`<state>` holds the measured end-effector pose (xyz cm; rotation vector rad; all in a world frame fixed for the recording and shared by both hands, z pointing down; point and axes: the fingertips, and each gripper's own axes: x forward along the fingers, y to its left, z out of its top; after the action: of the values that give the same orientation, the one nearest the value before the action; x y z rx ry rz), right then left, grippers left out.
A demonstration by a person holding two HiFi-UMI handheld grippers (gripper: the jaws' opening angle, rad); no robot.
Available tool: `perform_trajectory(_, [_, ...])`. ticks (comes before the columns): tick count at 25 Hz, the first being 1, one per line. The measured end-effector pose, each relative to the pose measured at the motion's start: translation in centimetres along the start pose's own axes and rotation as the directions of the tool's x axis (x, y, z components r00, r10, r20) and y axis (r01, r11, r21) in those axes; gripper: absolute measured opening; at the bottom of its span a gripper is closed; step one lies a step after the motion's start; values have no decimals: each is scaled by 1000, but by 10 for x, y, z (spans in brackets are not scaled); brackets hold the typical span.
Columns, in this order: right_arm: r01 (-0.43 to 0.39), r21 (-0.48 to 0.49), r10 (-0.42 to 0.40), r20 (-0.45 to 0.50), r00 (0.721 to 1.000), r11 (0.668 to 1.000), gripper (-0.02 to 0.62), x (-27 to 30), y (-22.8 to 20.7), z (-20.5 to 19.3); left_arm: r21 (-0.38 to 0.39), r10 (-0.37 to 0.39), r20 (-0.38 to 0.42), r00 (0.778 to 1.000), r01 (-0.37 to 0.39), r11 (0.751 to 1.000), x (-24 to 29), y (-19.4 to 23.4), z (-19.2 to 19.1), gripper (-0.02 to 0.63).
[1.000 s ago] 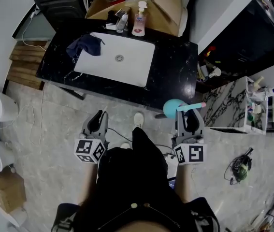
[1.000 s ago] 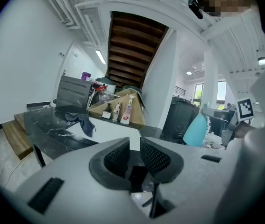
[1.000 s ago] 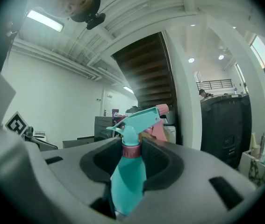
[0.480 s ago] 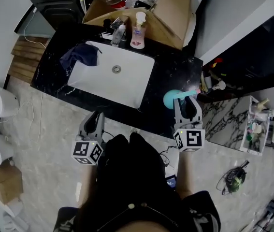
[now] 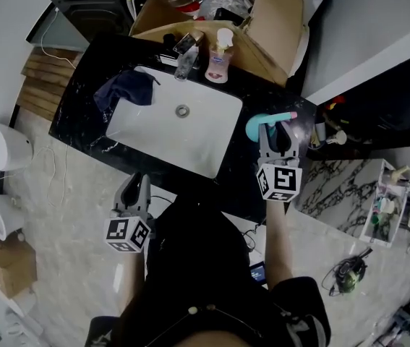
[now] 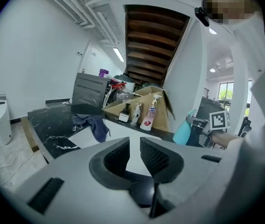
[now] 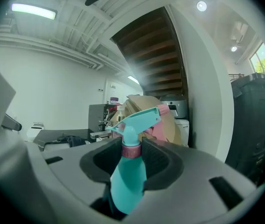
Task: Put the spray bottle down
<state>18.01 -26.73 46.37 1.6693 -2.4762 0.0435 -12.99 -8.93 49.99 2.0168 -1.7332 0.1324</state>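
Right of centre, the right gripper (image 5: pixel 277 132) is clamped on the teal spray bottle (image 5: pixel 257 125) over the black counter (image 5: pixel 82 118), beside the white sink (image 5: pixel 154 139). Soap pump (image 5: pixel 221 49) and blue cloth (image 5: pixel 129 91) sit upper left. Left gripper (image 5: pixel 136 185) at lower left has its jaws slightly apart, empty.

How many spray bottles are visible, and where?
1: the teal spray bottle, held in the right gripper's jaws over the black counter. The cardboard box may hide more.
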Motion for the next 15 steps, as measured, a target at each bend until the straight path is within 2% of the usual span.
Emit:
perform_trajectory(9, [108,12,-107,-22,994,994,140,81,-15,-16,38,5,-13,1000,-5,999,39,25,34,71])
perform_trajectory(15, [113,21,-113,-44,993,993,140,120,-13,-27,33,28,-44,999,-27,999,56,42,36,71])
